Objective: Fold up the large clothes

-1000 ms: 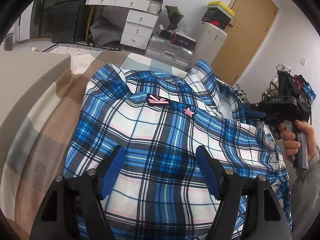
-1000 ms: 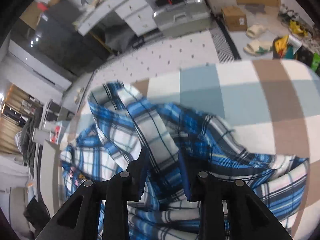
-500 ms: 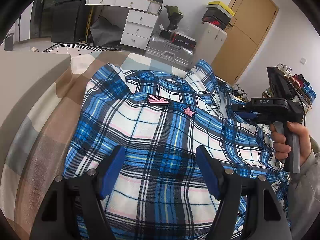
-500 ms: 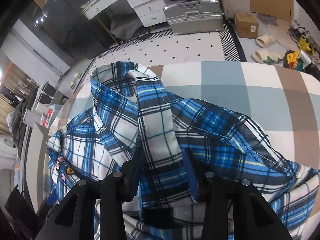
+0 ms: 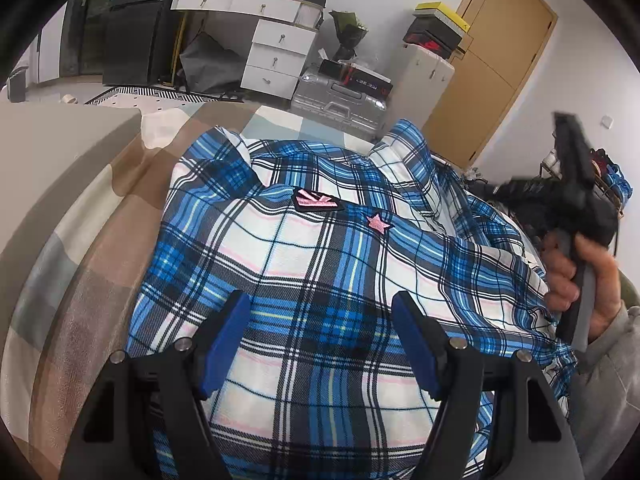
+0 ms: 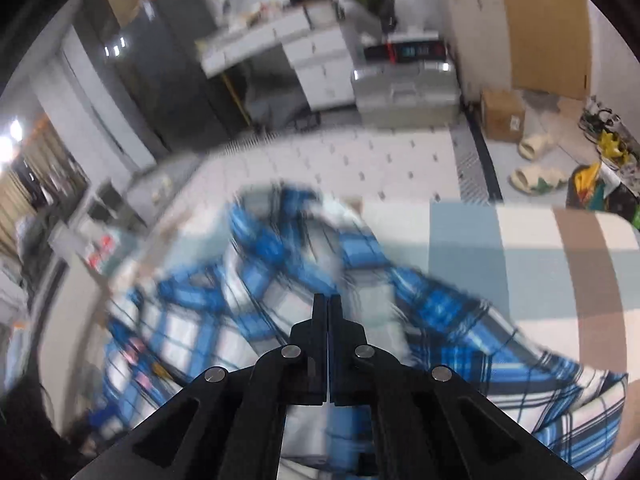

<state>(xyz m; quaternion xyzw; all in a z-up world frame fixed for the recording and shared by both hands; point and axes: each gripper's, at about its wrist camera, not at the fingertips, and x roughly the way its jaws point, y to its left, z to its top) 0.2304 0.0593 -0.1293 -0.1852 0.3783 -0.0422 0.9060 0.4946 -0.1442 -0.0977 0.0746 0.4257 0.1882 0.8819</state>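
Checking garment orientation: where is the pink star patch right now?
In the left wrist view, the pink star patch sits on the plaid shirt, just right of the black-and-pink patch, ahead of the open left gripper.

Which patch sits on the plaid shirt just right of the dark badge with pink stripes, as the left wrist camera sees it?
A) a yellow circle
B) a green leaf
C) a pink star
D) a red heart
C: in the left wrist view a pink star lies on the blue plaid shirt, a little right of the dark badge and slightly below it.
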